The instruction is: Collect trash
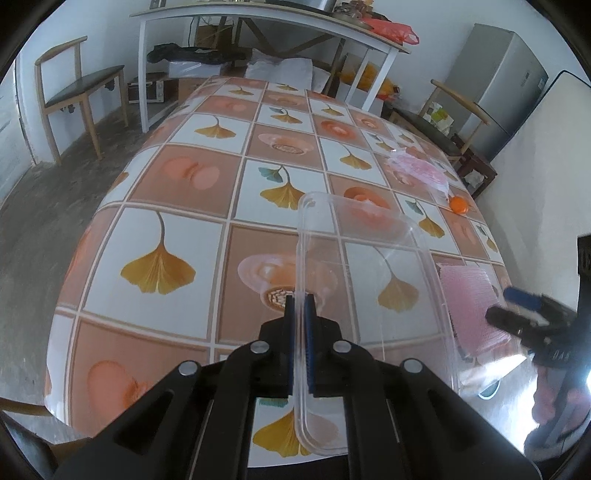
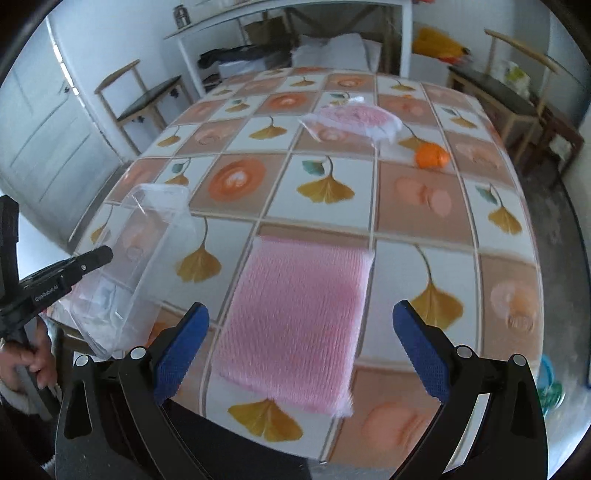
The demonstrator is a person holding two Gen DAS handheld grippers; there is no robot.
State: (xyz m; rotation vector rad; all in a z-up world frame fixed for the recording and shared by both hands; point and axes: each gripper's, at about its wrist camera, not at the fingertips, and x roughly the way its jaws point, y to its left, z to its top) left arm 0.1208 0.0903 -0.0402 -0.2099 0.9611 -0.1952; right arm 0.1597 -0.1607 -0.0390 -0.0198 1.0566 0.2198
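Observation:
My left gripper [image 1: 300,306] is shut on the rim of a clear plastic container [image 1: 373,280], held above the patterned table; the container [image 2: 140,254] also shows at the left of the right wrist view. My right gripper [image 2: 301,314] stands open just above a flat pink foam sheet [image 2: 295,325] lying near the table's front edge, with nothing between its blue pads. The pink sheet [image 1: 469,299] is seen through the container in the left wrist view. Farther back lie a pink net in a clear bag [image 2: 354,118] and an orange peel [image 2: 432,155].
The table [image 2: 424,206] has a tiled ginkgo-leaf cloth. Wooden chairs [image 1: 77,92] stand at both sides, a white desk [image 1: 258,22] with clutter behind, a grey fridge [image 1: 506,81] at the right. A person's hand [image 2: 33,362] holds the left gripper's handle.

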